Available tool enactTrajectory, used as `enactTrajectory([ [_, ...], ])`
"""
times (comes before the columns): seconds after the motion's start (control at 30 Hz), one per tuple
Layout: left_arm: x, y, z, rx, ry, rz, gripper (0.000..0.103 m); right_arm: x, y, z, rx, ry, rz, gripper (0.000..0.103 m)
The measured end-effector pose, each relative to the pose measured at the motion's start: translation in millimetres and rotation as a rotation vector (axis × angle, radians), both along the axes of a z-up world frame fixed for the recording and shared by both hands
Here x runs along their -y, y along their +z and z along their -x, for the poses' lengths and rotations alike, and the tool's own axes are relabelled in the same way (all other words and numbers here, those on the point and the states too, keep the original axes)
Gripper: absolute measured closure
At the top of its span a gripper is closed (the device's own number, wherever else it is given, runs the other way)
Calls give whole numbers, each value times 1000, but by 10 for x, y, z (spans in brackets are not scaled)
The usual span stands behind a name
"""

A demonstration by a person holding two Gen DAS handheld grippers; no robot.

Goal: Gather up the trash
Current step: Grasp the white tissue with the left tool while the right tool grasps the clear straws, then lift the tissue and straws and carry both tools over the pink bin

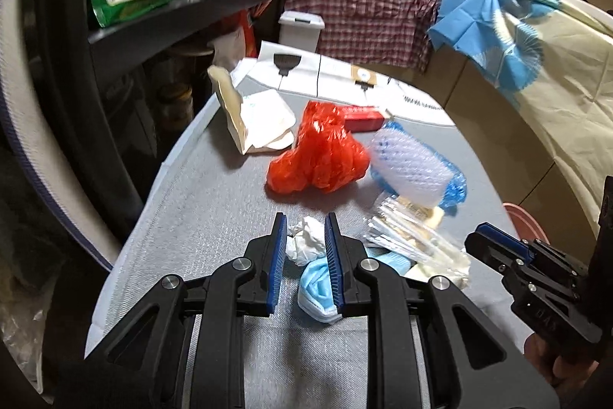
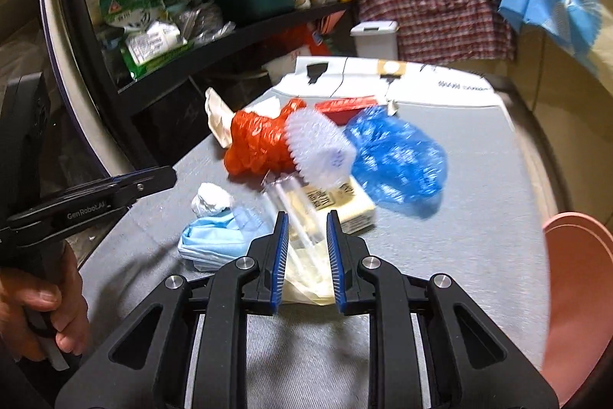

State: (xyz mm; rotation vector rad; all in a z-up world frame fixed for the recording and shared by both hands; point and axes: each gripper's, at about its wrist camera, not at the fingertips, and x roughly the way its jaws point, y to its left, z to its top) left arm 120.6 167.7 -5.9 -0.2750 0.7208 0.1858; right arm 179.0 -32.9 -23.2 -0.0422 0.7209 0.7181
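Note:
Trash lies on a grey table (image 1: pixel 214 217): a red plastic bag (image 1: pixel 318 156), a white foam net (image 1: pixel 406 163), a blue plastic cover (image 2: pixel 398 160), clear wrappers (image 1: pixel 402 232) and a cream pack (image 2: pixel 352 207). My left gripper (image 1: pixel 306 221) is open just above a crumpled white tissue (image 1: pixel 306 236) and a blue face mask (image 1: pixel 316 288), with its pads pressing on neither. My right gripper (image 2: pixel 306 217) is open over the clear wrappers (image 2: pixel 302 244), gripping nothing. Each gripper shows in the other's view: right gripper (image 1: pixel 475 236), left gripper (image 2: pixel 170 177).
A black shelf (image 1: pixel 184 14) packed with goods stands to the left. A white lidded bin (image 1: pixel 300 29) is beyond the table's far end. A pink tub (image 2: pixel 578 294) sits at the right edge. A red box (image 1: pixel 362 117) and white paper packaging (image 1: pixel 260 117) lie farther back.

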Motion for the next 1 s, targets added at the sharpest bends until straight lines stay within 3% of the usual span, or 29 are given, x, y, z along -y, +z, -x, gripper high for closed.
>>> enactTrajectory([
  [0.3,-39,-175,-158,-44,-5,31,82,-175,-184,-32,-15,51,78,77],
  [0.43,-2,-228,-215,-57,-22,23,72,-190,-204,-45,-15,49,93,77],
  [0.7,-5,-275,-262,-86,-31,24,72,-256,-264,-39,-10,63,141,80],
  [0.8,0,-303,-267,-105,-38,14,73,-252,-262,-21,-10,70,144,83],
  [1.0,-14,-323,-267,-129,-39,2,90,-258,-243,53,1,87,149,98],
])
